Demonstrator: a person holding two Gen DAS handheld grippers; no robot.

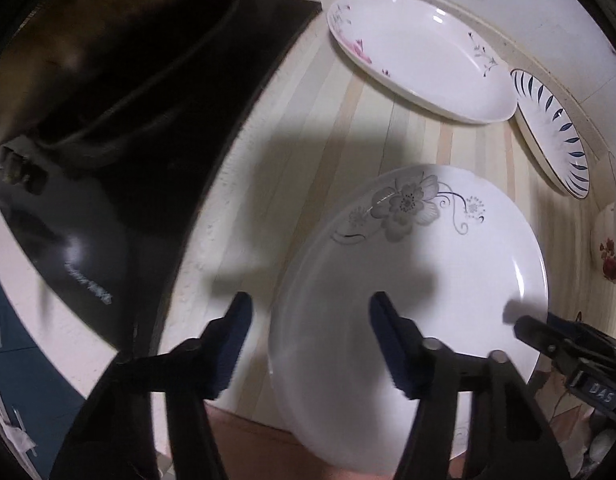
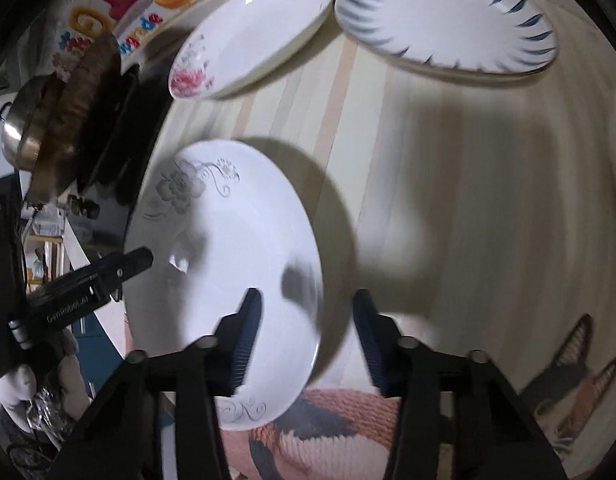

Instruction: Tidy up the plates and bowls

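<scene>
Grey-flower plate [image 1: 408,280] rim lies between both grippers' open jaws: left gripper [image 1: 310,344] at nine o'clock (right gripper [image 2: 308,336] at three).

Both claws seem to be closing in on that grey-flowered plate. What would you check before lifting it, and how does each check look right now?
1. Left gripper straddles the rim of the grey-flowered plate: ok.
2. Right gripper straddles the opposite rim: ok.
3. Pads pressing on the plate: not ok, gaps show on both.
4. Grippers on opposite sides, apart from each other: ok.
5. Pink-flowered plate and blue-leaf plate lie apart from it: ok.
6. Whether another plate lies under it: cannot tell.
</scene>
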